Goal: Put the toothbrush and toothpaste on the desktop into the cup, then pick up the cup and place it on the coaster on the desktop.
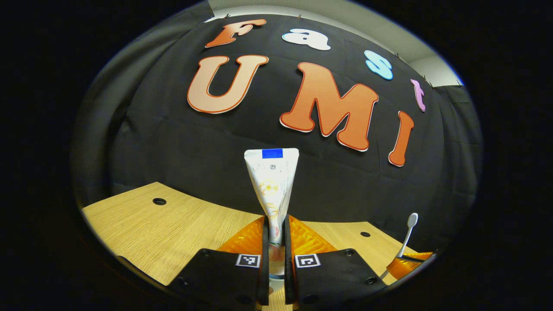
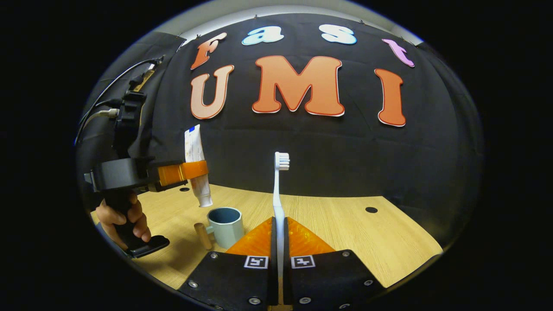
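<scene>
Above the wooden table (image 2: 345,233), the left gripper (image 1: 276,242) clamps the toothpaste (image 1: 273,185) between both fingers, the tube standing upright with its flat crimped end on top. Seen from the right gripper view, that tube (image 2: 196,166) hangs cap-down just above the cup (image 2: 224,225), slightly to its left, with a hand (image 2: 123,218) gripping the handle below. The right gripper (image 2: 278,246) is closed on the toothbrush (image 2: 278,194), held upright with bristles on top, beside the cup and apart from it.
</scene>
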`<state>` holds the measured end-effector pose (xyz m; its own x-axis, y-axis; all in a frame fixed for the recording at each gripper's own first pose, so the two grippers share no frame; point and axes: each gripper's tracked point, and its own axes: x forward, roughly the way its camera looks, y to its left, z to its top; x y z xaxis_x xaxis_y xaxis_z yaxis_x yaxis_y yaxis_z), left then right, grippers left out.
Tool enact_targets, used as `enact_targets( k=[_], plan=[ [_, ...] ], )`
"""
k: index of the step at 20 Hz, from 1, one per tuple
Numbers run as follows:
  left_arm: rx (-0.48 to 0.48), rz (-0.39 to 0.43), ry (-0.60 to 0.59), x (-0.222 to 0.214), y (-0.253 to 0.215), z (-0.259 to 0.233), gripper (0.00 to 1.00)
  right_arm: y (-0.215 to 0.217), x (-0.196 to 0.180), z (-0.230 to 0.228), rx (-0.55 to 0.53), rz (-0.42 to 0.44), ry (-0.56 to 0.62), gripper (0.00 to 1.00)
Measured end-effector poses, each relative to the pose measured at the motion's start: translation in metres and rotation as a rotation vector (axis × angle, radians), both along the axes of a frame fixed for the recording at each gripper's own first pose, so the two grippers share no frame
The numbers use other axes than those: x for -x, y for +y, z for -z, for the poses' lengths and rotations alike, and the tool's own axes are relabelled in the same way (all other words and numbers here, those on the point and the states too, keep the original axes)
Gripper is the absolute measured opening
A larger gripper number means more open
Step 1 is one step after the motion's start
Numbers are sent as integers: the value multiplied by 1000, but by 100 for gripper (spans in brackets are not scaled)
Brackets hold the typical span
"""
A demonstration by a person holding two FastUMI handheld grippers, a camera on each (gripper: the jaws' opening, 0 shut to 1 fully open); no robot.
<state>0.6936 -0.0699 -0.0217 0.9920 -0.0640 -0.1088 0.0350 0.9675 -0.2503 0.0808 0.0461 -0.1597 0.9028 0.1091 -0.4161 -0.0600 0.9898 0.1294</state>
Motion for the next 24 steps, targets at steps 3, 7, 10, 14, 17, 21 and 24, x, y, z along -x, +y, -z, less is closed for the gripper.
enact_targets(
  k=[3,7,10,14,17,21,24],
  plan=[
    [0,15,-3,-12,-3,11,15,0,-5,0,-25,3,-17,5],
    [19,32,23,-22,-4,32,15,3,-14,-5,-46,-7,-41,5],
    [12,53,27,-26,-8,43,15,4,-21,-15,-44,-13,-88,5],
    [28,82,46,-28,-11,60,15,18,-29,-24,-77,-37,-134,5],
    [-3,102,48,-31,-14,71,15,24,-41,-30,-92,-32,-164,5],
    [4,120,86,-33,-11,89,16,31,-53,-31,-110,-25,-179,5],
    [14,145,112,-33,-15,100,18,33,-60,-26,-101,-15,-177,5]
  ],
)
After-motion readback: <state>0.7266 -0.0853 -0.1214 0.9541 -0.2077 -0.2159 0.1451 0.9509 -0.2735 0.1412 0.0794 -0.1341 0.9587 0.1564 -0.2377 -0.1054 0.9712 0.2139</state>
